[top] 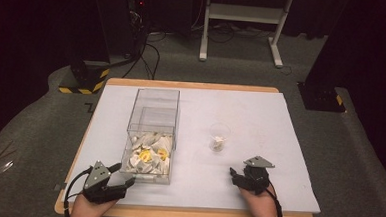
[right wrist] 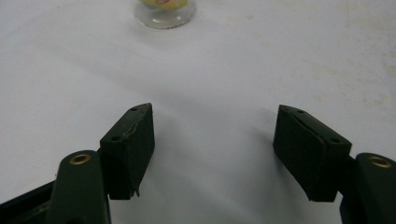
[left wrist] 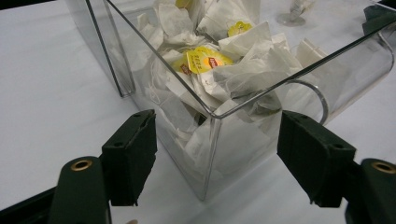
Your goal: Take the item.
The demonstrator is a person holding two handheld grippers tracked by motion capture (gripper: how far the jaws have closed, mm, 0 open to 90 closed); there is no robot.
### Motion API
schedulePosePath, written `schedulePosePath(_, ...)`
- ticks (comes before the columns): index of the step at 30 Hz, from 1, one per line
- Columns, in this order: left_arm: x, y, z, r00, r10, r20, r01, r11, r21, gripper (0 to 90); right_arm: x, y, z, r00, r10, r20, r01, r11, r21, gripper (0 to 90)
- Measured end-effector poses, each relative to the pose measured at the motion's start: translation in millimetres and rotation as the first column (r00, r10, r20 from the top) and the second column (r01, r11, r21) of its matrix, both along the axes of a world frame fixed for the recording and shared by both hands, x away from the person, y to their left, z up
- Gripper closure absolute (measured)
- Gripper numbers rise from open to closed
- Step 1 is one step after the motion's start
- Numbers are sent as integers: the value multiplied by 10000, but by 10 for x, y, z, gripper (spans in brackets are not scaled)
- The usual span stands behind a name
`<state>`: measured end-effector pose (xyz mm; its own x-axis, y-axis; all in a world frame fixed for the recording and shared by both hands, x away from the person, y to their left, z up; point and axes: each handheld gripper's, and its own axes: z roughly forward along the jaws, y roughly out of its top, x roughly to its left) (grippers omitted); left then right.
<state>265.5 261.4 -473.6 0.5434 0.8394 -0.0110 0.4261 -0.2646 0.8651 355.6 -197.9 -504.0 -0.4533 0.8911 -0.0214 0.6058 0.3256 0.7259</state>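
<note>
left gripper [left wrist: 212, 154] jaws spread wide and empty, straddling near corner of clear acrylic box [left wrist: 212, 140] without touching, box full of tea bags [left wrist: 201, 60] on white table cover [top: 257, 182], right gripper [right wrist: 212, 149] jaws apart, empty, over bare cover, small clear cup [top: 219, 136] ahead

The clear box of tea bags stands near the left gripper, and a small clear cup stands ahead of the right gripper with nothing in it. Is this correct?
Not quite: the small clear cup is not empty. The high view shows a white tea bag in it. The rest holds: the clear box of tea bags stands near the left gripper, and the cup stands ahead of the right gripper.
</note>
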Motion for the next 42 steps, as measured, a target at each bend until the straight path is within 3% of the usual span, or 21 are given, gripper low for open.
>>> schedulePosePath(4,5,-38,-4,9999,-7,144,8,10000,-42,343,-1,1,-1,10000,-3,20,3,10000,-25,296)
schedulePosePath(11,0,-93,0,9985,227,492,-239,9994,244,377,-1,2,-1,10000,-7,20,7,10000,-33,296)
schedulePosePath(15,7,-85,24,9971,399,645,-406,9991,88,394,-1,1,-1,10000,-6,21,6,10000,-34,296)
schedulePosePath(21,16,-106,24,9938,569,955,-612,9972,426,426,3,-1,0,10000,4,-8,-4,10000,13,295)
schedulePosePath(26,44,-69,24,9925,813,916,-824,9966,79,492,0,0,0,10000,-5,1,5,10000,-4,292)
schedulePosePath(31,11,-76,4,9865,990,1307,-1039,9941,315,502,0,2,-1,10000,-25,13,25,10000,-27,290)
schedulePosePath(35,16,-66,1,9841,1227,1286,-1269,9916,246,449,0,1,-1,10000,-25,9,25,10000,-18,290)
schedulePosePath(37,38,-51,3,9860,1310,1035,-1328,9911,109,406,0,1,-1,10000,-25,12,25,10000,-21,289)
schedulePosePath(42,80,-43,-14,9881,1286,843,-1286,9917,-63,344,0,1,-1,10000,-38,12,38,10000,-23,285)
